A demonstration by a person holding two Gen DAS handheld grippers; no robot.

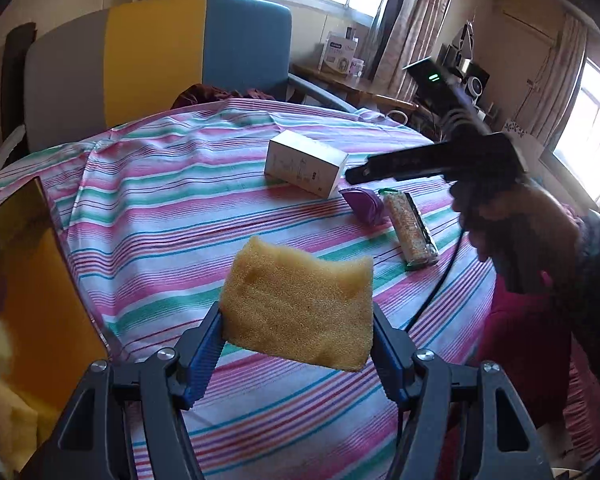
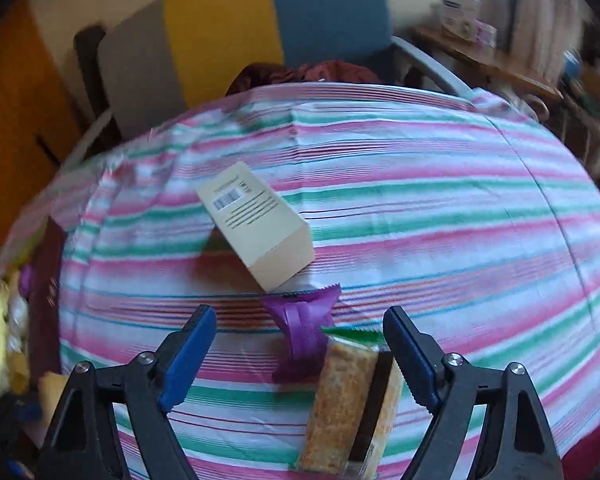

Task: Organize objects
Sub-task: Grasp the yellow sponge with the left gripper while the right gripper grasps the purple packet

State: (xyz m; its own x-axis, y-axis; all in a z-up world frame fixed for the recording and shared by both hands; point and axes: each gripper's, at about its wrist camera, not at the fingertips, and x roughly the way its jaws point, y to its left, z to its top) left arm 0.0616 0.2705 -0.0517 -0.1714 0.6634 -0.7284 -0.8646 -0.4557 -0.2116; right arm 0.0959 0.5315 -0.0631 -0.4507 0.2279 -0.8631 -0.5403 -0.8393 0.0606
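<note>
Yellow foam is filling the middle of my left view: I am holding a sponge [image 1: 298, 308] in the left gripper [image 1: 298, 344], its blue pads [image 1: 204, 354] pressing on the sponge's two sides, and the sponge is hanging in the air above the striped tablecloth [image 1: 172, 216]. Taking the white box [image 1: 306, 163] as my landmark, the sponge is sitting well nearer to me than it. Just beside the box's near right corner a purple packet [image 1: 364, 204] is lying, and a wrapped snack bar [image 1: 410, 230] is lying against that packet, further from the box. My right gripper [image 2: 300, 354] is hovering over these two, jaws standing wide and gripping nothing, with the packet and the bar's end showing between them. In the left view, the person's hand [image 1: 512, 216] is carrying that tool to the right of the box.
</note>
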